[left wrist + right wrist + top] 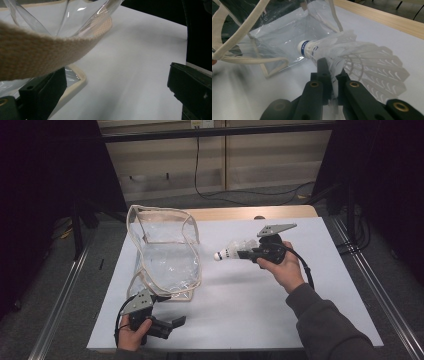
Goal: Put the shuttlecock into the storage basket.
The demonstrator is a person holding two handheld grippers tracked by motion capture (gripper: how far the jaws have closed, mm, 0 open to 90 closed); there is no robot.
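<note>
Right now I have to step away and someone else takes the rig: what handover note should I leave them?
Right tongs: shut on the shuttlecock by its feathers, held above the table, cork toward the clear bag.
Left tongs: open beside the bag's near corner, its beige strap draped across them.
Done: shuttlecock picked up.
Left: probably put it into the bag.

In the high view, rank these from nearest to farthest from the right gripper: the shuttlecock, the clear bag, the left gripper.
1. Shuttlecock: clamped by its feathers in the right gripper, cork pointing left.
2. Clear bag: further left, mid-table, open mouth facing the shuttlecock.
3. Left gripper: at the near-left table edge, jaws open.
</note>
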